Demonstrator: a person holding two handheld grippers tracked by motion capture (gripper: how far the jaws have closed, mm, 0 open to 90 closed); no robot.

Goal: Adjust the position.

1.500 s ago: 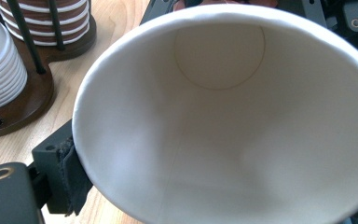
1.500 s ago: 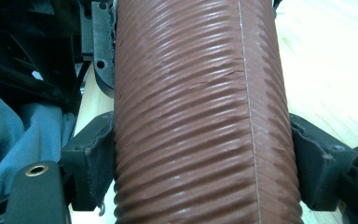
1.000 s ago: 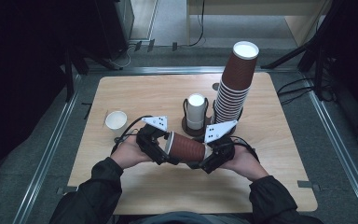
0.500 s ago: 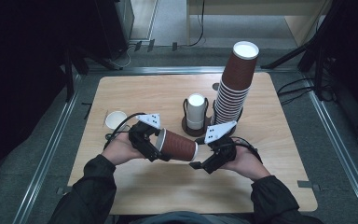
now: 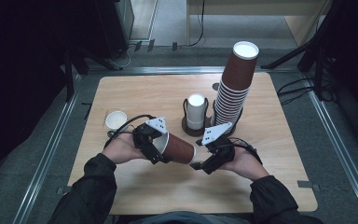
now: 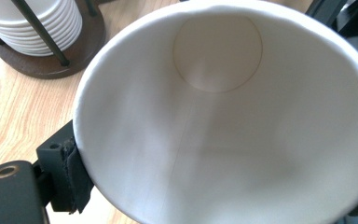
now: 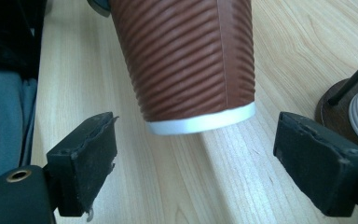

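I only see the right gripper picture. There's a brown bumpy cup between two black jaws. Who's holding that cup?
Observer: The left gripper holds the brown cup by its open rim, lying sideways.
Operator: What's inside it?
Observer: Nothing; the left gripper view shows its bare white inside.
Operator: Are there more cups?
Observer: Yes, a tall leaning stack of brown cups stands at the table's far side, beside a white cup stack in a dark holder.
Operator: Any cup alone?
Observer: A small white cup sits near the left hand.
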